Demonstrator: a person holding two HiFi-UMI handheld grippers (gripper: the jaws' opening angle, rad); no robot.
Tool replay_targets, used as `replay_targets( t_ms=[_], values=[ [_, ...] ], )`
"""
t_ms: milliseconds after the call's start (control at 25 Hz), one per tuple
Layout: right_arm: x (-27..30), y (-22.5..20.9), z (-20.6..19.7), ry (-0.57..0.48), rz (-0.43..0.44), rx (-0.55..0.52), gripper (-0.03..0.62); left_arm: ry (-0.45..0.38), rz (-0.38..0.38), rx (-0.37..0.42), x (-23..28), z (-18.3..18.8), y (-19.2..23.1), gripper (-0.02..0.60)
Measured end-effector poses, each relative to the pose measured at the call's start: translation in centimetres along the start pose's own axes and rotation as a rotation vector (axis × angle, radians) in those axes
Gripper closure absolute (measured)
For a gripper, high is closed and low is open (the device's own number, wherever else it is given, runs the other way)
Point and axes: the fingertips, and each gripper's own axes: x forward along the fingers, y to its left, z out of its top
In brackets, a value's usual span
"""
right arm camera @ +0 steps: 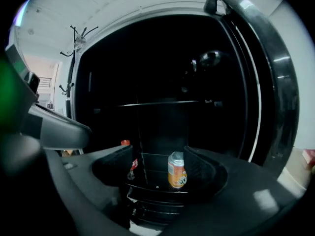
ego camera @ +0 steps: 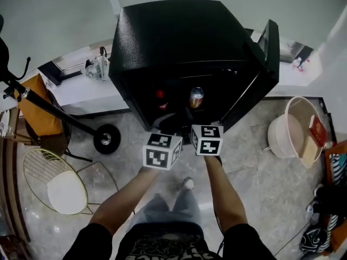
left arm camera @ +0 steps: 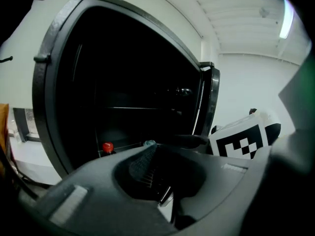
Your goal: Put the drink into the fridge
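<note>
The task looks all but done. The one can (right arm camera: 176, 170) stands upright on the lower wire shelf inside the fridge (ego camera: 173, 37), at 12 o'clock from the person. It sits to the right of a single red-capped bottle (ego camera: 160, 95) on the same level, near it but apart. The right gripper (right arm camera: 157, 168) is released. Its jaws are spread wider than the can, which shows between them close to the right-hand pad, with a clear gap on the other side. It appears to rest on the shelf and not in a grip. The left gripper (left arm camera: 162, 168) is also released, with nothing between its jaws, and it points into the dark cavity just left of the other. What seems left is to draw both grippers out and swing the door (ego camera: 269, 42) shut, since it stands wide open at 1 o'clock. By count there is one fridge, one door, one can, one bottle and two grippers. On the floor are one pale basin (ego camera: 295, 129) at 3 o'clock and one wire chair (ego camera: 54, 177) at 8 o'clock.
</note>
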Motion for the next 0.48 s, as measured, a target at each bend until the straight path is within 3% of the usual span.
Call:
replay_targets(
  t_ms=[280,480],
  values=[
    [-6.5,4.3,5.9,0.025,0.054,-0.021,0.324,-0.016,-0.007,0.021,-5.6,4.6,-1.3,0.577],
    [-11.2,7.3,10.0,0.013,0.050,-0.006,0.420,-0.033,-0.023,0.028,-9.5,7.2,-2.3,0.577]
  ],
)
